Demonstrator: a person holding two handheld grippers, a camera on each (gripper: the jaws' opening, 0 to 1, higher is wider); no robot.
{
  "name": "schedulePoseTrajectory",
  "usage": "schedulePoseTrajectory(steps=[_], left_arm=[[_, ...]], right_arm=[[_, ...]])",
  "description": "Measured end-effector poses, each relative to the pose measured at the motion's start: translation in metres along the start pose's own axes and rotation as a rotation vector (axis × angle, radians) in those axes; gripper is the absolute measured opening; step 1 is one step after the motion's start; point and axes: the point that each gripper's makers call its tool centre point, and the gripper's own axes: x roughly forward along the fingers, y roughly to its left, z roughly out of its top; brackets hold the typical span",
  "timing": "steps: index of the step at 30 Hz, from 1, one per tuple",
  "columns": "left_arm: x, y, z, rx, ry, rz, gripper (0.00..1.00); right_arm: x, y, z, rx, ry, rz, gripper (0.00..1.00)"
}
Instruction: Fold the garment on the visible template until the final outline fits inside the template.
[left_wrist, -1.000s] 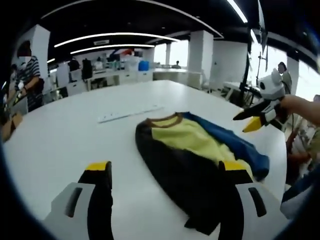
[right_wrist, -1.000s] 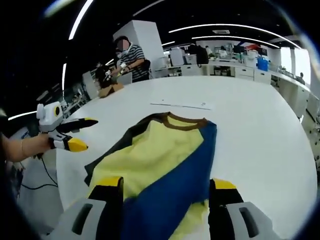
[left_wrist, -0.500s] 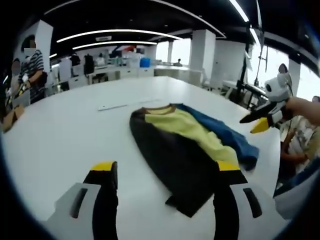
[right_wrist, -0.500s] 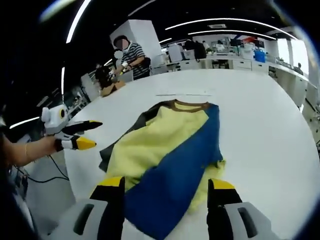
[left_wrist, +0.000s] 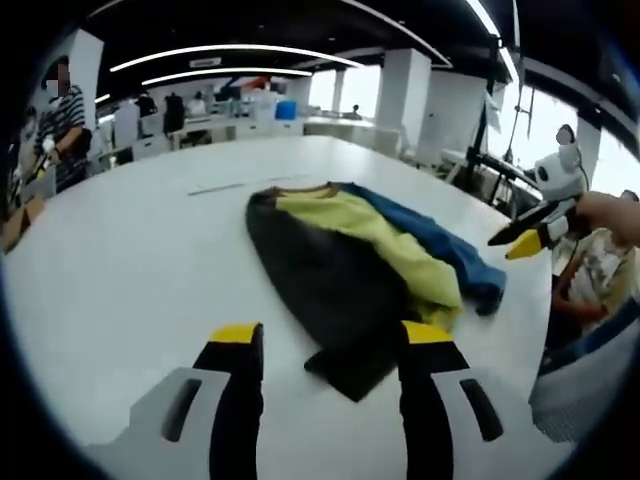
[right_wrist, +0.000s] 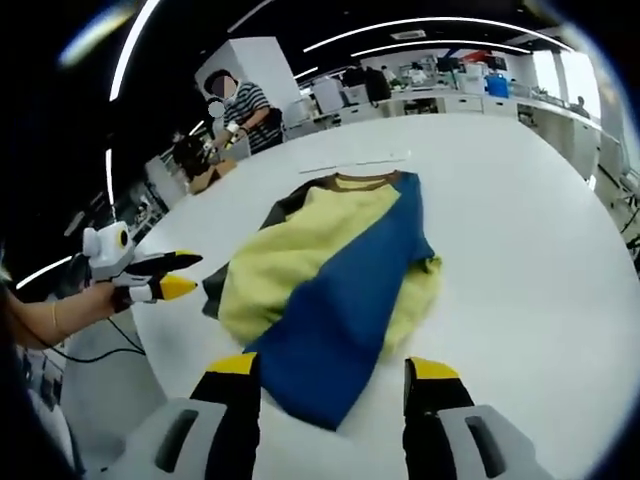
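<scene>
Both cameras have pulled back from the sweater (right_wrist: 335, 260), which lies crumpled mid-surface (right_wrist: 520, 230); left hand-held gripper (left_wrist: 330, 345) and right hand-held gripper (right_wrist: 335, 375) are released, so grasp the 6 o'clock hem evenly next.

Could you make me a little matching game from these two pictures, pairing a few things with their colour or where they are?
Things:
1. garment
2. table
3. left tongs
4. person in a striped shirt

Descriptions:
A. white, broad top
B. standing beyond the far side of the table
C. open, holding nothing, yellow tips
D. yellow, blue and dark panels, lying flat

Pairs: 1-D, 2-A, 3-C, 4-B
</scene>
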Motion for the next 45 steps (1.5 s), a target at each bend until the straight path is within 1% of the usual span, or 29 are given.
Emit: schedulePoseTrajectory(steps=[4, 8, 12, 16, 20, 22, 23, 24, 27, 30, 33, 39, 42, 45], left_arm=[[0.002, -0.002, -0.009, -0.029, 0.020, -0.007, 0.43], [0.005, -0.003, -0.013, -0.054, 0.022, -0.018, 0.37], [0.009, -0.009, -0.015, -0.032, 0.022, -0.039, 0.30], [0.012, -0.011, -0.016, -0.022, 0.027, -0.051, 0.25], [0.015, -0.012, -0.019, -0.021, 0.034, -0.059, 0.18], [0.016, -0.011, -0.021, -0.018, 0.042, -0.056, 0.11], [0.017, -0.009, -0.023, -0.020, 0.050, -0.047, 0.07], [0.018, -0.003, -0.024, -0.004, 0.057, -0.014, 0.03], [0.019, -0.003, -0.022, -0.013, 0.042, -0.026, 0.01], [0.019, -0.004, -0.023, -0.007, 0.049, -0.031, 0.01], [0.018, -0.004, -0.023, -0.018, 0.053, -0.036, 0.01], [0.011, -0.004, -0.018, -0.039, 0.041, -0.043, 0.00], [0.008, -0.004, -0.015, -0.043, 0.031, -0.043, 0.00], [0.003, -0.003, -0.010, -0.072, 0.020, -0.046, 0.00]], right_arm=[[0.000, -0.001, -0.012, 0.025, 0.025, -0.009, 0.50], [0.000, -0.002, -0.023, 0.041, 0.048, -0.016, 0.44], [0.001, -0.002, -0.029, 0.058, 0.058, -0.015, 0.36], [0.005, 0.001, -0.031, 0.118, 0.050, 0.016, 0.31], [0.008, 0.002, -0.032, 0.138, 0.050, 0.025, 0.22], [0.009, 0.001, -0.032, 0.144, 0.047, 0.016, 0.16], [0.009, 0.002, -0.032, 0.155, 0.042, 0.018, 0.13], [0.009, 0.001, -0.032, 0.163, 0.037, 0.017, 0.10], [0.009, 0.000, -0.031, 0.160, 0.033, 0.010, 0.00], [0.009, 0.000, -0.029, 0.155, 0.025, 0.010, 0.00], [0.009, 0.001, -0.029, 0.140, 0.026, 0.011, 0.00], [0.005, 0.002, -0.026, 0.103, 0.020, 0.014, 0.00], [0.001, 0.002, -0.023, 0.068, 0.014, 0.005, 0.00], [-0.003, 0.001, -0.021, 0.027, 0.015, -0.001, 0.00]])
